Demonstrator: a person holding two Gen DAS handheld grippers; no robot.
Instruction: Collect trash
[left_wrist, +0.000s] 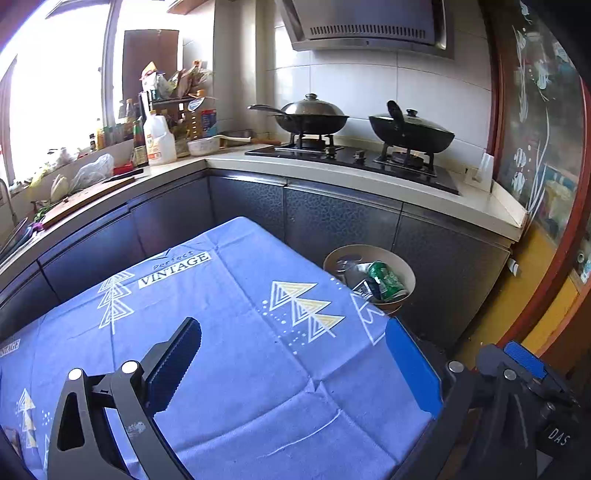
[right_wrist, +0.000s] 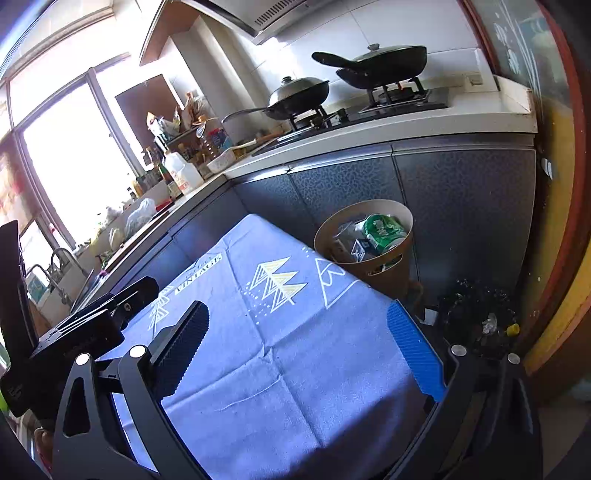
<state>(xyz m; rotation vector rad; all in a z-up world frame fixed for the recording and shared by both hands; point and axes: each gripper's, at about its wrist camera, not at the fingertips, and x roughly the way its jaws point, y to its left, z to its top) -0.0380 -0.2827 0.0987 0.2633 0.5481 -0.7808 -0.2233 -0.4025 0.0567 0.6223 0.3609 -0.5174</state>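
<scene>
A round tan trash bin (left_wrist: 404, 271) (right_wrist: 391, 271) stands on the floor past the table's far right corner. In it lie a green can (left_wrist: 386, 280) (right_wrist: 384, 230) and crumpled wrappers (left_wrist: 351, 271) (right_wrist: 349, 236). My left gripper (left_wrist: 295, 354) is open and empty above the blue tablecloth (left_wrist: 240, 350). My right gripper (right_wrist: 299, 339) is open and empty above the same tablecloth (right_wrist: 295, 369). No trash shows on the cloth. The right gripper's body shows at the lower right of the left wrist view (left_wrist: 524, 373); the left gripper's body shows at the left of the right wrist view (right_wrist: 88, 325).
Dark kitchen cabinets (left_wrist: 332, 221) (right_wrist: 351, 184) run behind the table. A stove with two lidded pans (left_wrist: 314, 116) (right_wrist: 384, 62) tops the counter. Bottles and bags (left_wrist: 159, 140) crowd the left counter. A black bag (right_wrist: 476, 317) lies on the floor right of the bin.
</scene>
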